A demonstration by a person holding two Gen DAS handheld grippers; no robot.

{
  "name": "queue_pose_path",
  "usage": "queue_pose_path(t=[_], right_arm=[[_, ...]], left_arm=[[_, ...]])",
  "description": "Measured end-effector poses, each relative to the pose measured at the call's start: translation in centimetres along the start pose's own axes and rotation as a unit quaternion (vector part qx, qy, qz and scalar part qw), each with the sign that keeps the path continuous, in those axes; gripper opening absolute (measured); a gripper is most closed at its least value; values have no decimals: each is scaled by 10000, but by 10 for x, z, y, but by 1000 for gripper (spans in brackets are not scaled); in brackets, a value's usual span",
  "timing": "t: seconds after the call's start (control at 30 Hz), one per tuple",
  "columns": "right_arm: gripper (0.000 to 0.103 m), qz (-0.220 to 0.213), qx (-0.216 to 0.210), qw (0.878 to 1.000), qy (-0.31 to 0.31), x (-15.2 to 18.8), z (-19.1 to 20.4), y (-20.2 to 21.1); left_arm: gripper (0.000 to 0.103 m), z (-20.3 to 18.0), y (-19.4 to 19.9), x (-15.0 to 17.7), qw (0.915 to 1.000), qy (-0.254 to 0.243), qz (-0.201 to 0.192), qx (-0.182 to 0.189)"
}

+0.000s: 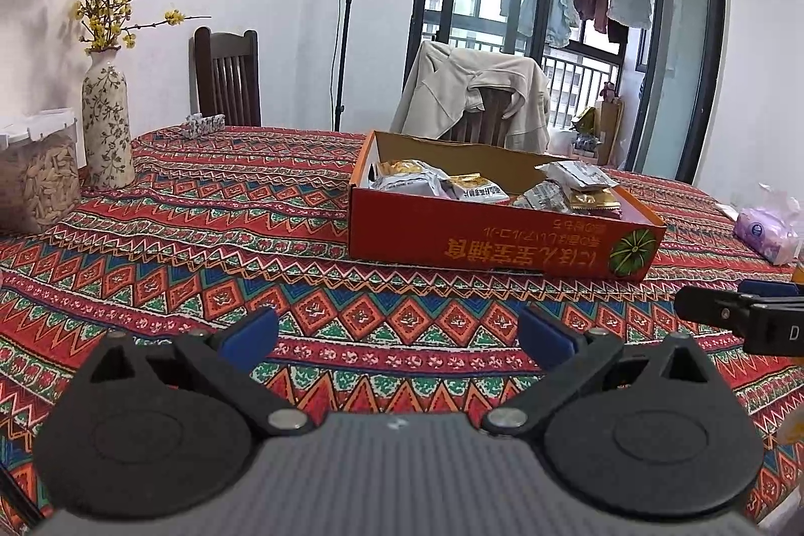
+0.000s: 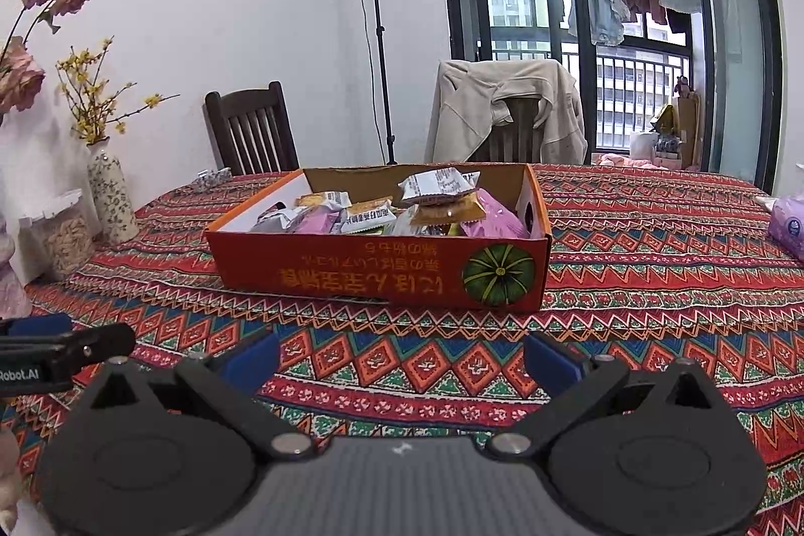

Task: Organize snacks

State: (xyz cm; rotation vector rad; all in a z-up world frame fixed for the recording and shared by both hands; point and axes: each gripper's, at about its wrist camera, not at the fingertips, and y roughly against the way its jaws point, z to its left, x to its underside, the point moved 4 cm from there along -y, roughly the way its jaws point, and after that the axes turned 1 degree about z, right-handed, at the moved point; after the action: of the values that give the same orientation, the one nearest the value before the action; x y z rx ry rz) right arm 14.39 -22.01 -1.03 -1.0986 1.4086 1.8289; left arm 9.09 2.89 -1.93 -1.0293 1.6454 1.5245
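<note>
Both my left gripper (image 1: 397,332) and right gripper (image 2: 402,357) spread empty; snack box (image 2: 382,270) ahead. Reach over its near wall, pinch one packet (image 2: 437,186) from above.

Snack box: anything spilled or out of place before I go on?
Nothing spilled. The orange box sits flat on the tablecloth, snack packets heaped loosely inside, none outside. Only oddity: its printing reads upside down from here. Both the left gripper and right gripper are open, empty.

The orange box (image 2: 377,270) looks like matt printed cardboard; its snack packets (image 2: 437,187) are glossy crinkled plastic. The tablecloth (image 2: 653,285) is patterned woven cloth. The far-left vase (image 1: 106,124) looks like glazed ceramic.
</note>
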Motion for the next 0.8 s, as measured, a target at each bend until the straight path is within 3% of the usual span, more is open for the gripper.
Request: queue_pose_path(t=[0.8], right_arm=[[103,37,-7,10000,15,4,3,-1]], left_arm=[[103,1,2,2,10000,4,6,-4]])
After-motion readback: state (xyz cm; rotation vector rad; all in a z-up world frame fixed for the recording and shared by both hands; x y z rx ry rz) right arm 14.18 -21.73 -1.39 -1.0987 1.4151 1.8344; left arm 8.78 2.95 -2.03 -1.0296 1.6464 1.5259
